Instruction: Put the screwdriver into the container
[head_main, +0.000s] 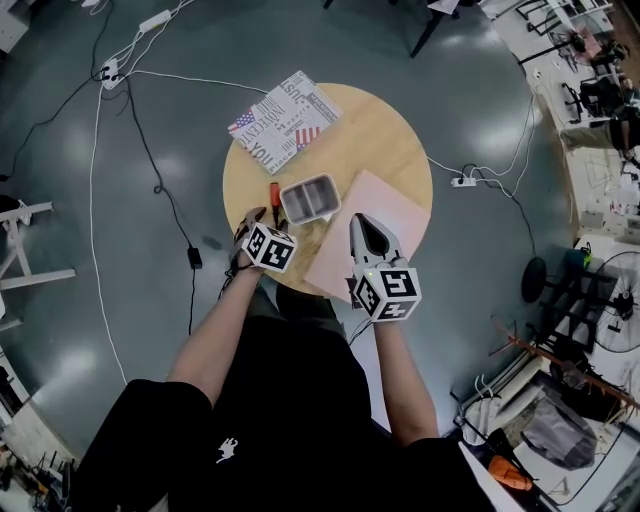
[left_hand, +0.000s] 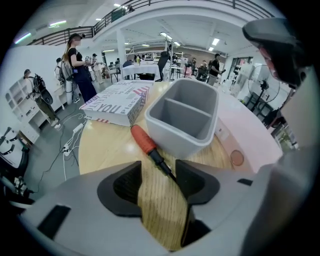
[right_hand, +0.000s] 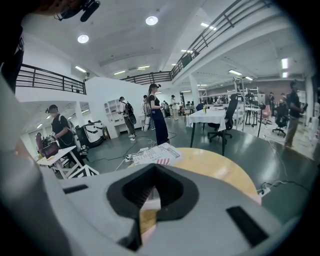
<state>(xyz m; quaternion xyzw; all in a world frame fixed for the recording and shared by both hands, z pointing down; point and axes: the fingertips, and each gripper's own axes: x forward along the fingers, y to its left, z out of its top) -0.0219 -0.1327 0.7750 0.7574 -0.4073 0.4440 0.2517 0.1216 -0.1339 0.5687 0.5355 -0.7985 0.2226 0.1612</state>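
We note the left gripper (left_hand: 156, 175) unclenched, jaws apart over the round wooden table (head_main: 390, 140). The orange-handled screwdriver (left_hand: 144, 140) lies at frame centre, touching the grey container (left_hand: 175, 135), its tip between the jaws. Right gripper (head_main: 366, 235) clenched, empty, above the pink mat (head_main: 385, 200).

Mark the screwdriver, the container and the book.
screwdriver (left_hand: 143, 141): left gripper view, on the orange handle.
container (left_hand: 176, 136): left gripper view, on the near outer wall.
book (left_hand: 117, 102): left gripper view, on the printed cover.
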